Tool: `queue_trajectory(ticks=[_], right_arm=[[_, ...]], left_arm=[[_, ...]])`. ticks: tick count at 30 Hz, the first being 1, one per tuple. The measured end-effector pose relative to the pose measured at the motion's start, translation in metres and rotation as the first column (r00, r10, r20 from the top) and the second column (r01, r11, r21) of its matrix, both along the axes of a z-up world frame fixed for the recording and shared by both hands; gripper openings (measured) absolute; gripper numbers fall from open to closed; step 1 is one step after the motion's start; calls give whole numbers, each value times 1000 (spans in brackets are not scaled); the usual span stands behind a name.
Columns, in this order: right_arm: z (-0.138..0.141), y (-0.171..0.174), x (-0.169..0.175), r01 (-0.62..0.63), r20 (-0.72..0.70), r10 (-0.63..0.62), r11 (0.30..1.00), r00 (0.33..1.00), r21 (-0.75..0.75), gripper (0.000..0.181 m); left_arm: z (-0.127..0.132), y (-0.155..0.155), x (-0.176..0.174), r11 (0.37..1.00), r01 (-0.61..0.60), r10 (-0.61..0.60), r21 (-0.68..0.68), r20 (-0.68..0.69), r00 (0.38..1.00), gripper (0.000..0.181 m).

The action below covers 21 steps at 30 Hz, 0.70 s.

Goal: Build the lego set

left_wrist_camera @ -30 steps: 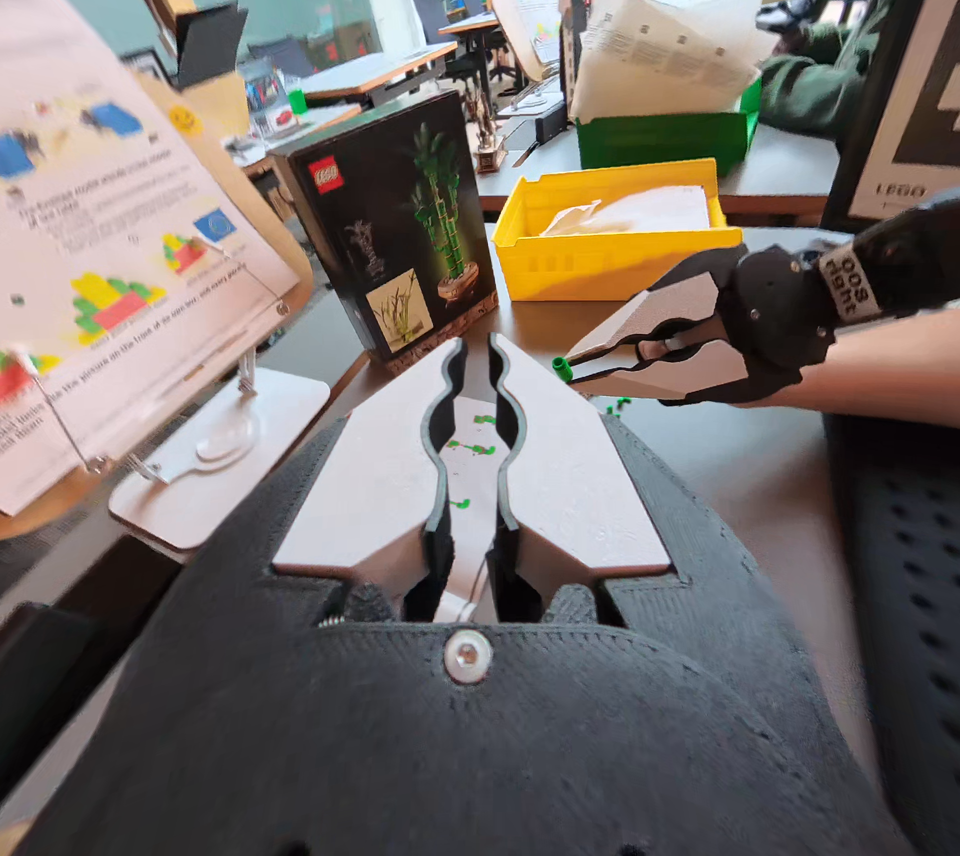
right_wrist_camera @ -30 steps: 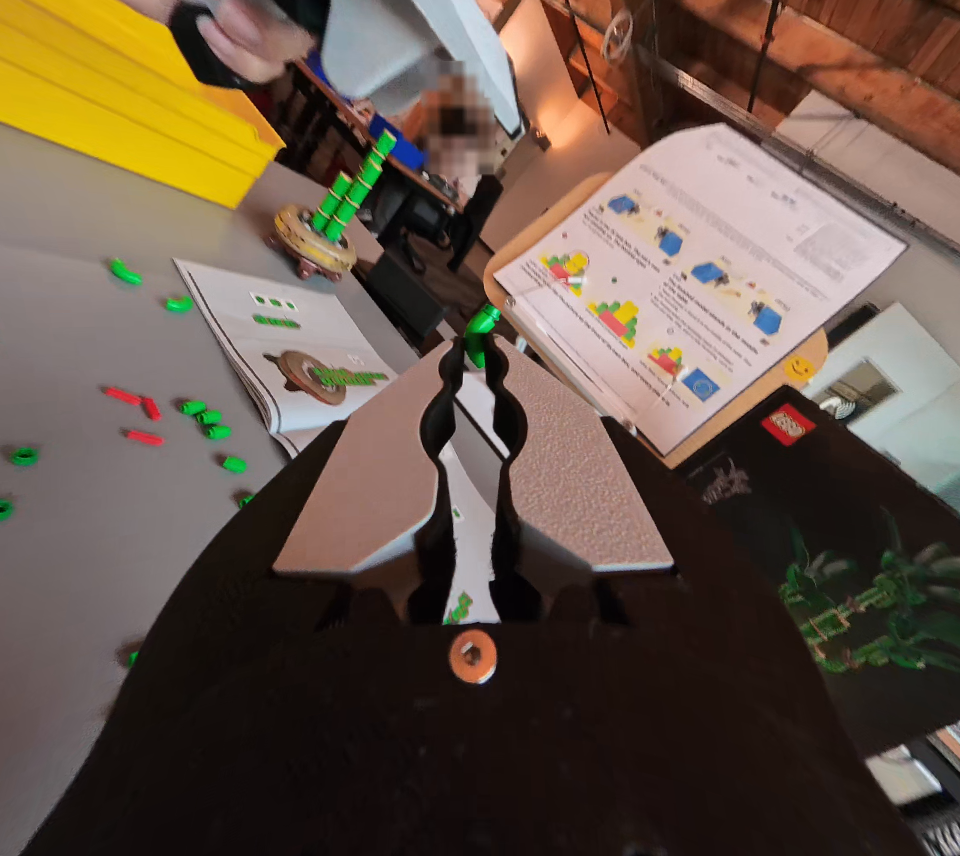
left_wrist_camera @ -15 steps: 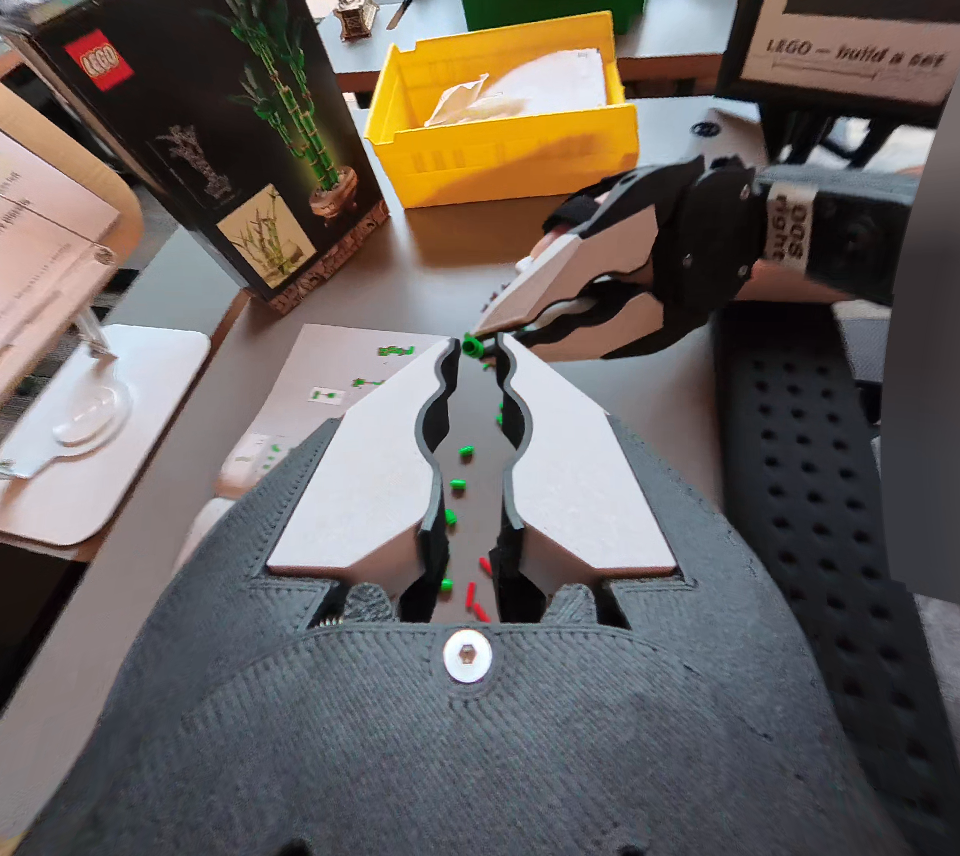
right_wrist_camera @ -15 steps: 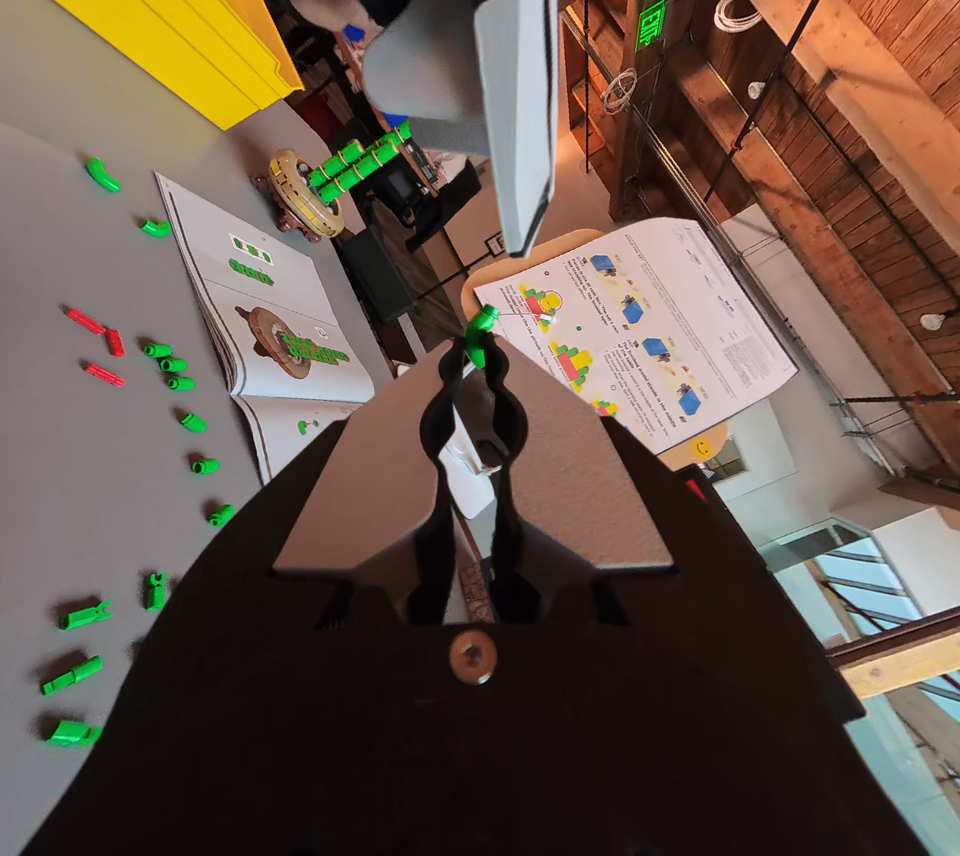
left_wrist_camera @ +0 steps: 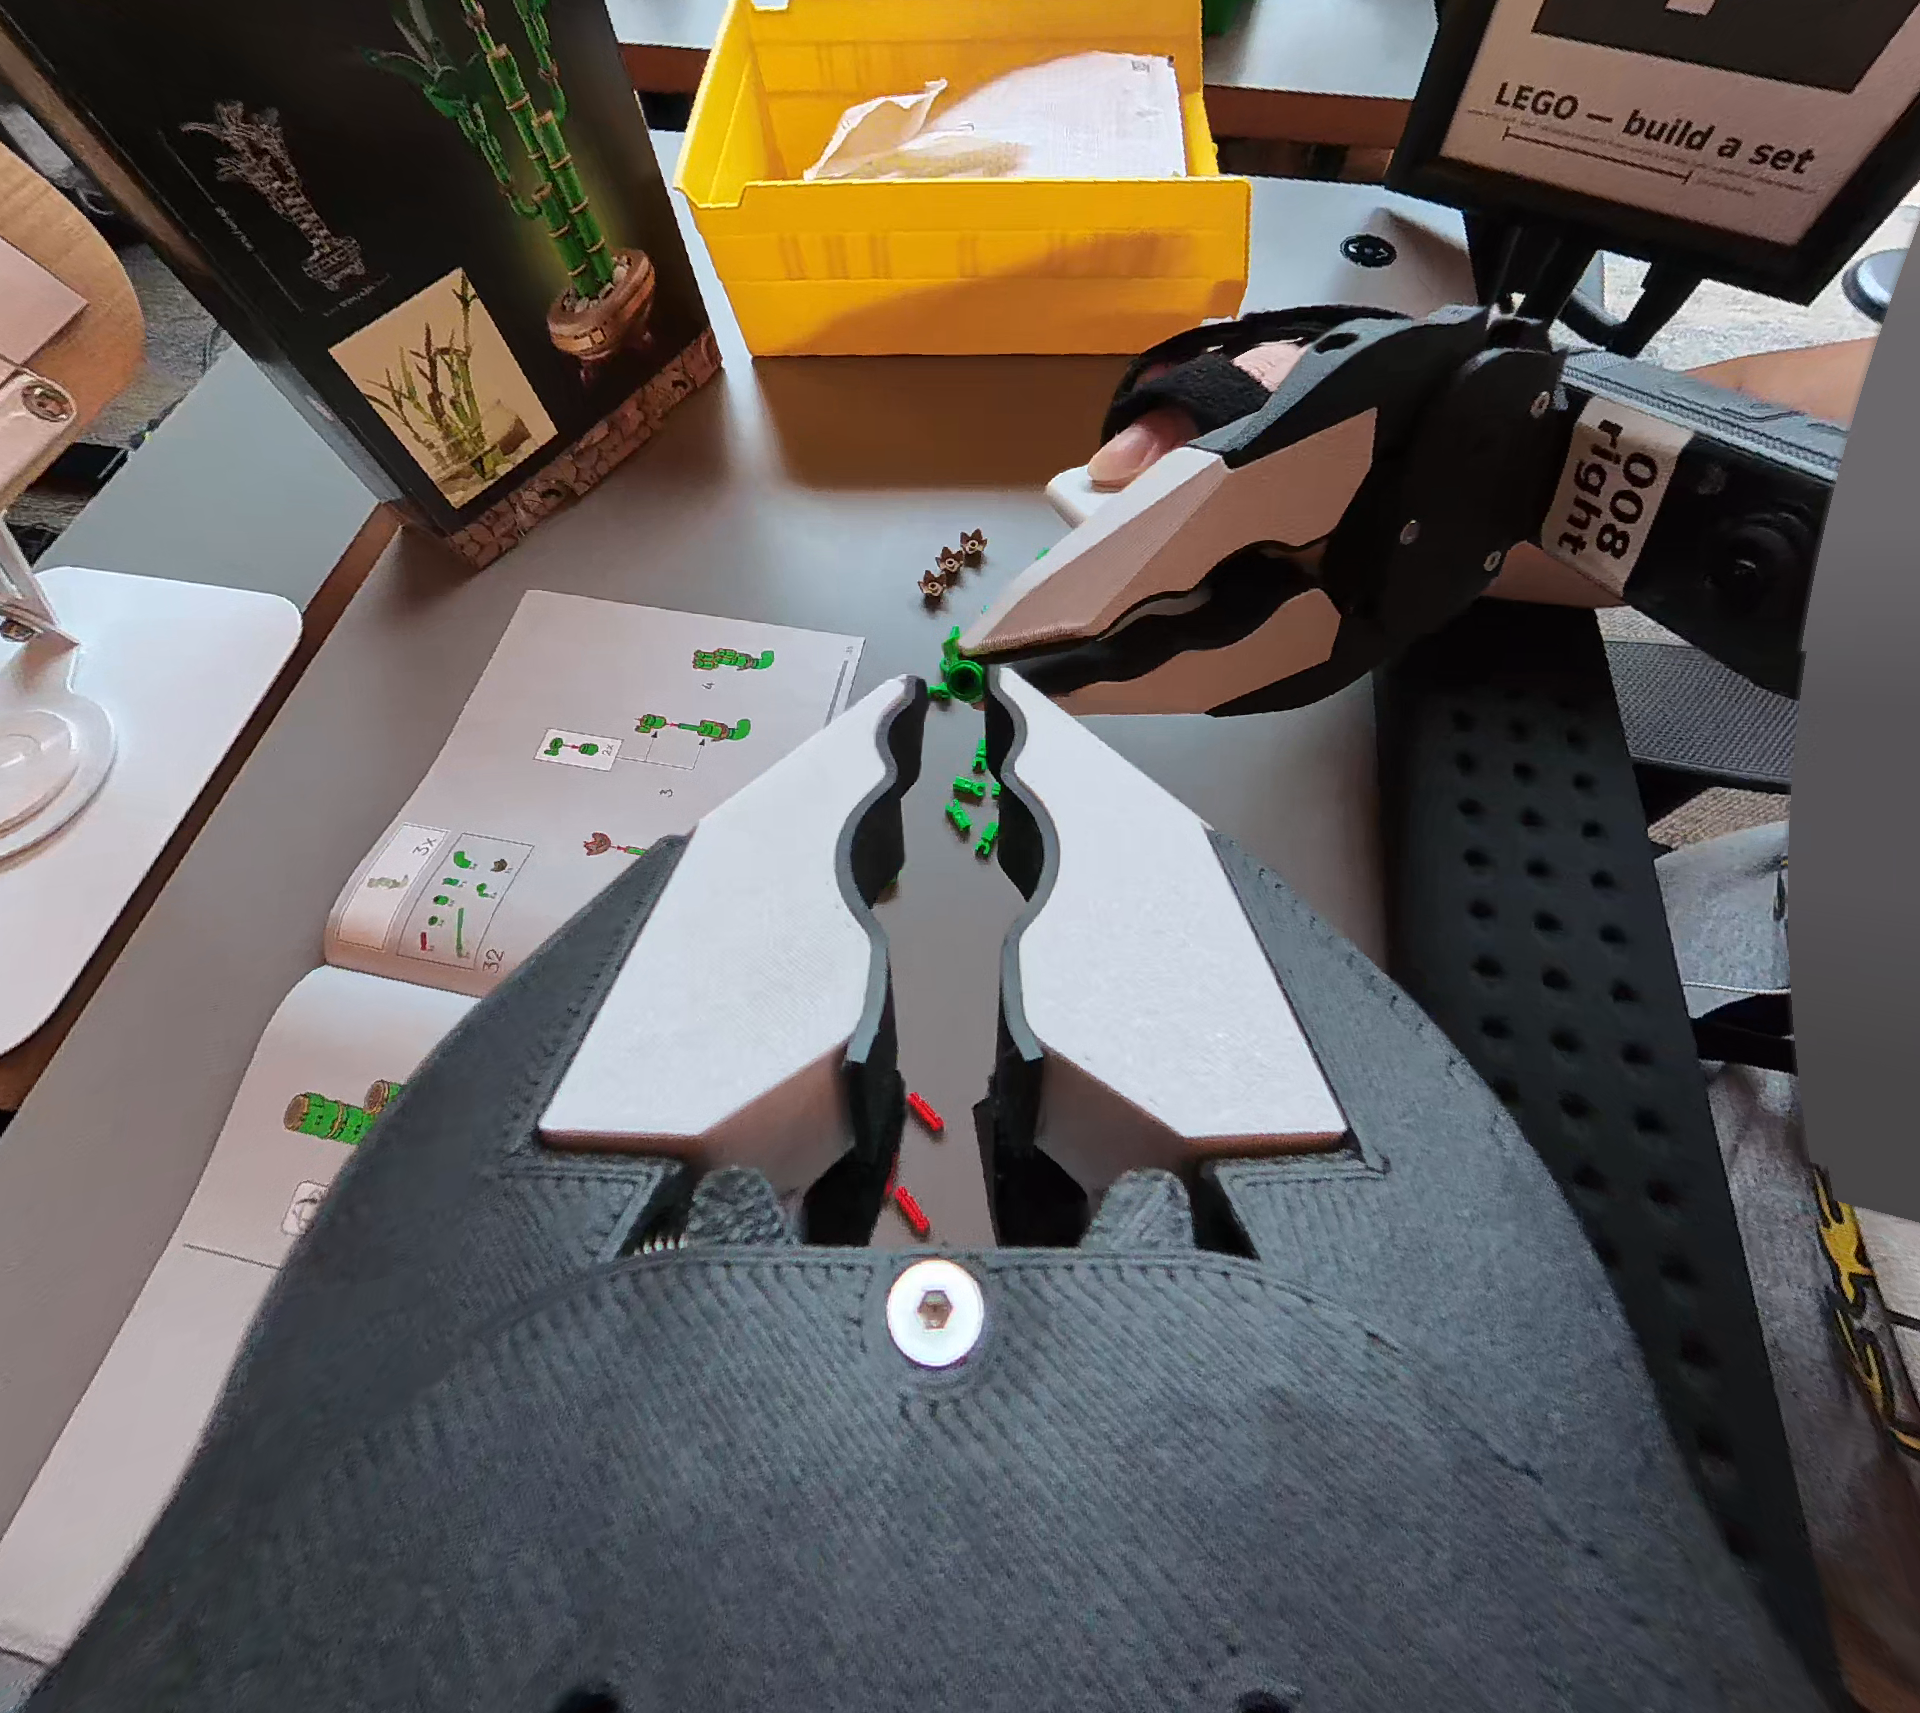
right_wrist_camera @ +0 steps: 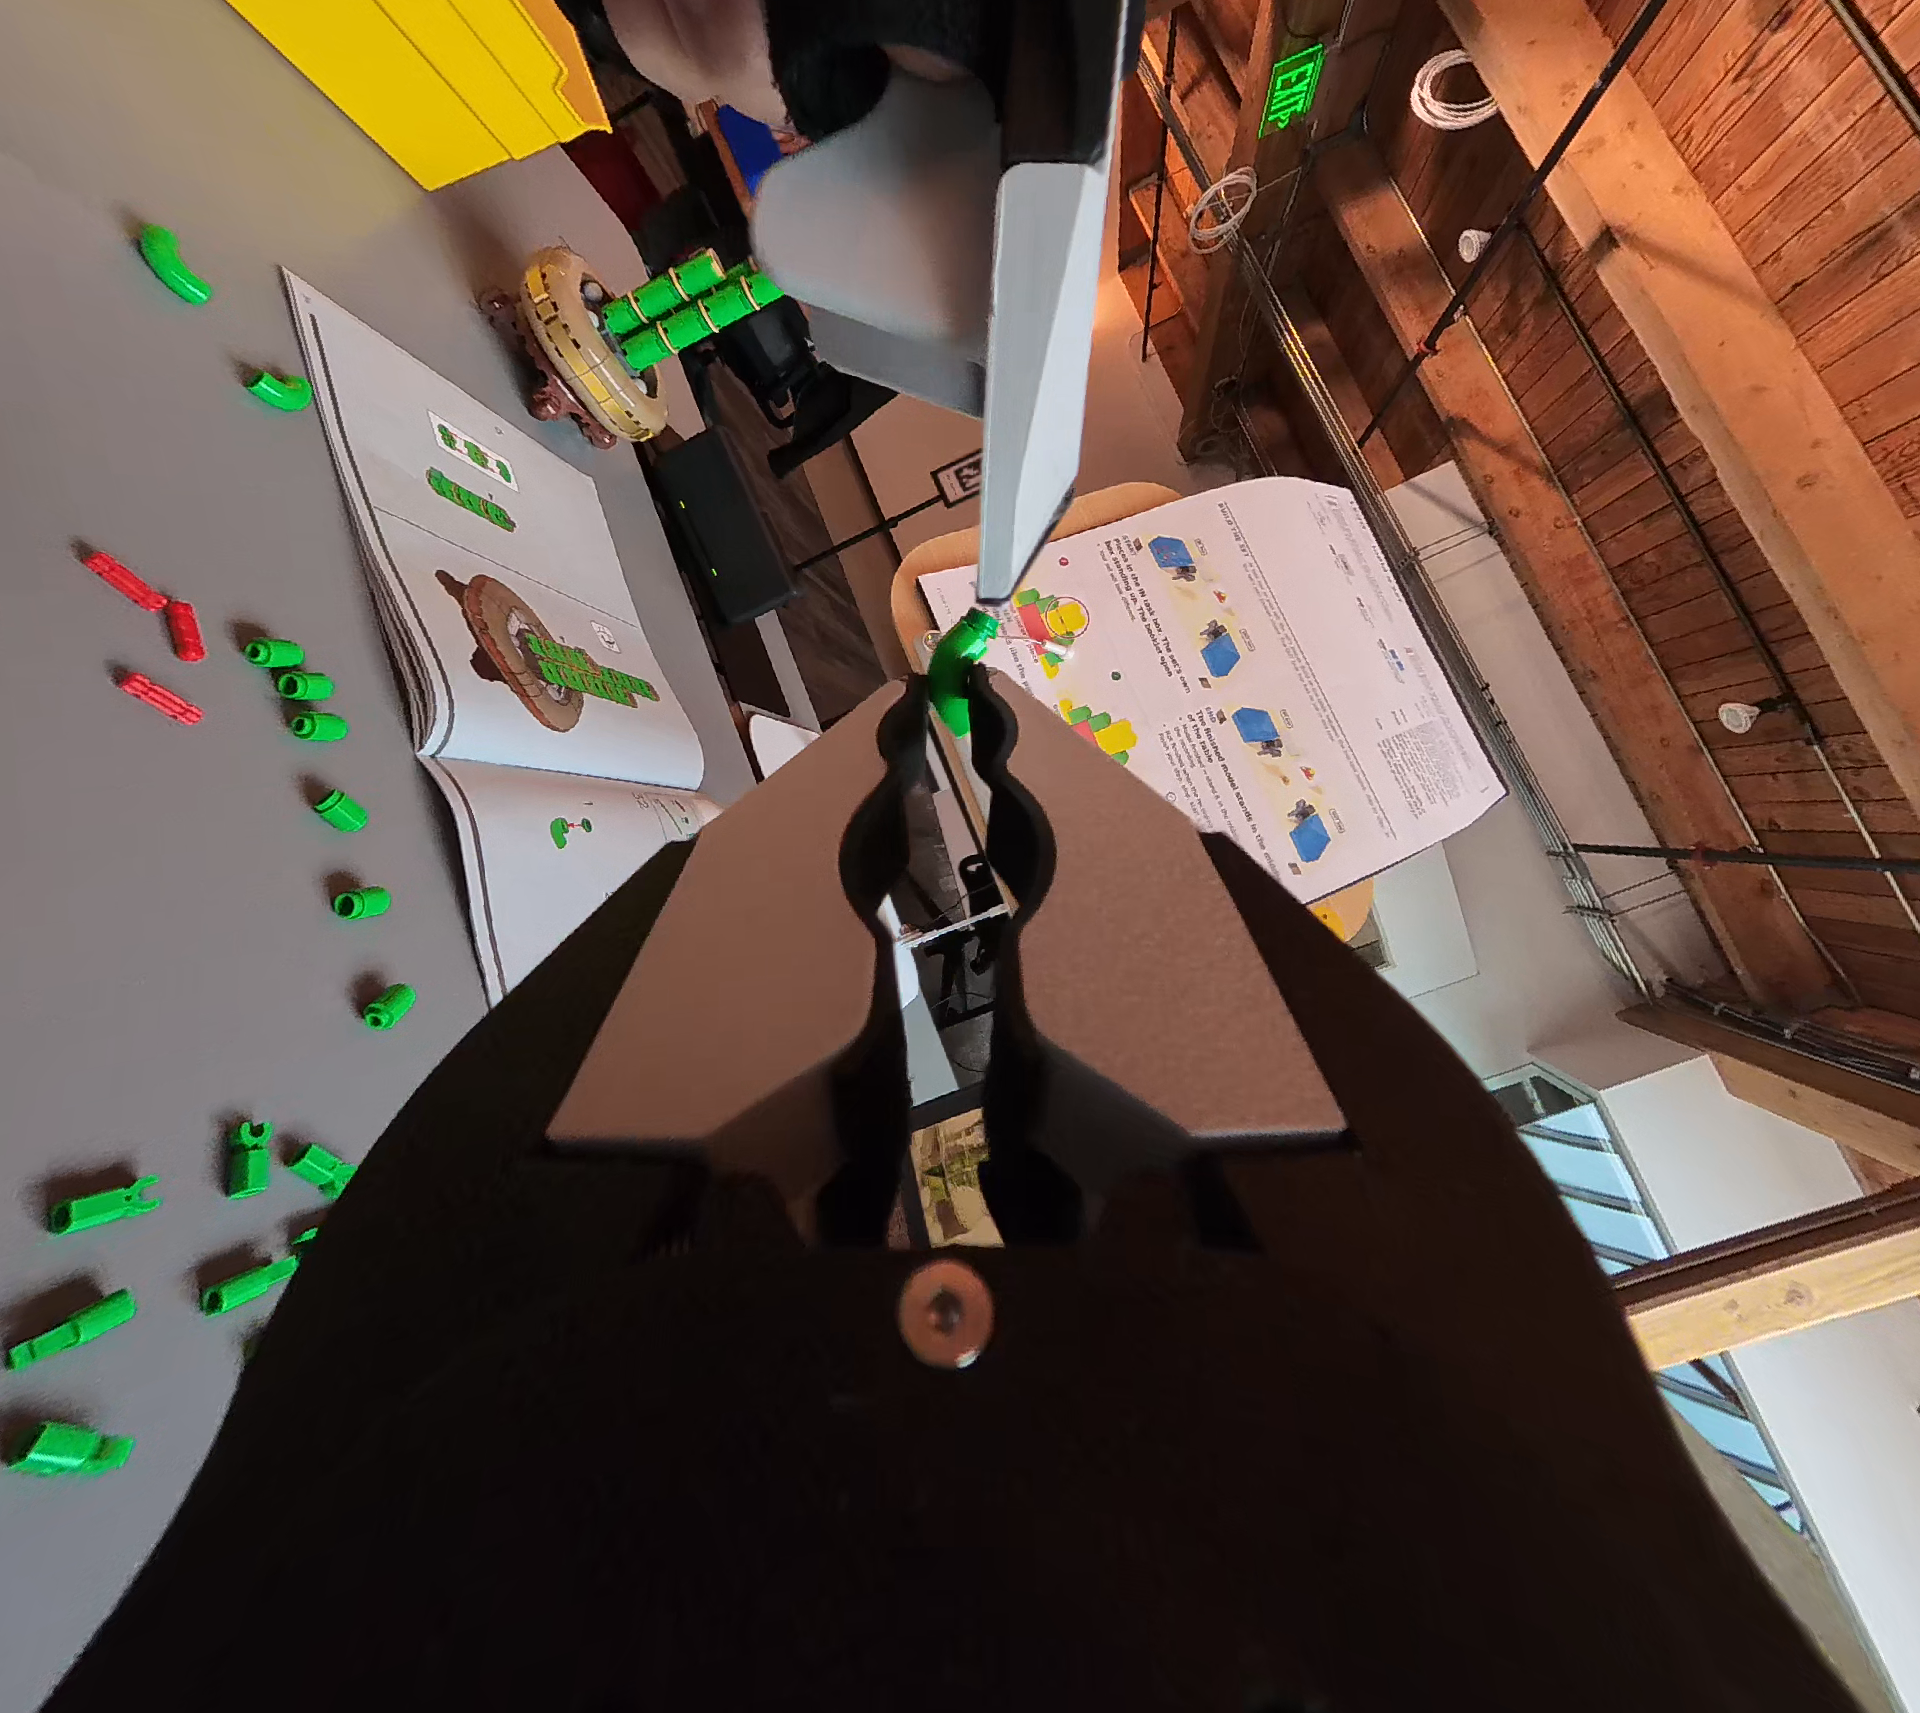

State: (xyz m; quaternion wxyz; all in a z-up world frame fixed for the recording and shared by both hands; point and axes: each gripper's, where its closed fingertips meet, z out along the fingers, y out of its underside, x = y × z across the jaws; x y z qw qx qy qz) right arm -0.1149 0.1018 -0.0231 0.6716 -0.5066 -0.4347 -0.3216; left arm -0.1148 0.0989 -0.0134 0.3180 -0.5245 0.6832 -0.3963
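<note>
My right gripper [right_wrist_camera: 951,697] is shut on a small curved green piece [right_wrist_camera: 956,676], held in the air above the table. In the left wrist view it comes in from the right [left_wrist_camera: 971,650], with the green piece [left_wrist_camera: 964,681] at its tip. My left gripper [left_wrist_camera: 953,684] has a narrow gap between its tips and holds nothing. The green piece's free end sits right at that gap. In the right wrist view the left gripper [right_wrist_camera: 995,593] reaches down from above, its tip just short of the piece.
Loose green pieces [right_wrist_camera: 301,687] and red pins [right_wrist_camera: 135,583] lie on the grey table beside an open booklet [left_wrist_camera: 623,759]. A partly built pot with green stalks [right_wrist_camera: 592,344], small brown pieces [left_wrist_camera: 951,562], a yellow bin [left_wrist_camera: 966,250] and the set box [left_wrist_camera: 312,136] stand around. Left and right tips are no more than a few centimetres apart.
My left gripper has tilted down and closed in on the right one, so their tips now meet at the green piece. The right gripper has kept its hold throughout.
</note>
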Motion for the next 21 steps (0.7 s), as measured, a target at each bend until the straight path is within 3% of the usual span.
queue_trajectory(ticks=[21], right_arm=[[0,-3,-5,-11,35,11,1000,999,19,6]], left_arm=[[-2,-4,-3,997,47,-48,63,12,999,7]])
